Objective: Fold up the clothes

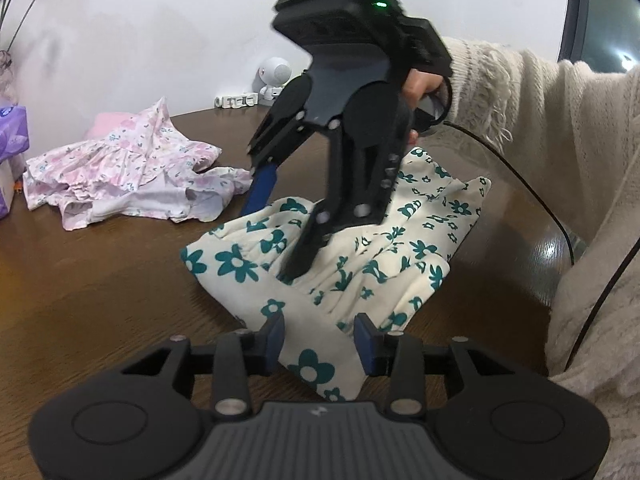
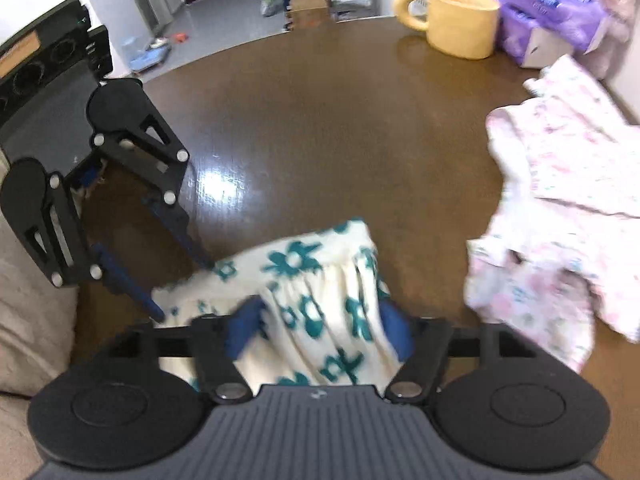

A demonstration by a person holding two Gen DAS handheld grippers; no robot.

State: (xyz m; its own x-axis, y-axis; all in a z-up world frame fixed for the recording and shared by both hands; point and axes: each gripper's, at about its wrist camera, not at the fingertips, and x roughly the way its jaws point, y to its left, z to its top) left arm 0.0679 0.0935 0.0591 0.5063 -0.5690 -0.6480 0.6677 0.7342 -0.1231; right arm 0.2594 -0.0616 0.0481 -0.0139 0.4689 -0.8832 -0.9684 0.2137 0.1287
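Your left claw (image 1: 320,340) and right claw (image 2: 320,320) both straddled the teal-flowered garment (image 1: 360,248) unclenched, on the brown tabletop (image 1: 100,280). Pink garment (image 1: 132,168) lay near; mug (image 2: 460,20) and tissue pack (image 2: 552,8) well apart.

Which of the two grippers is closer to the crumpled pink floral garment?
Right. The right gripper is beside the crumpled pink floral garment; the left gripper sits farther away.

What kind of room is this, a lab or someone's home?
Most likely a home, perhaps a dining or living area. A dark wooden table holds a yellow mug, purple tissue packs and small flowered garments, and a cluttered household floor shows beyond the table's edge.
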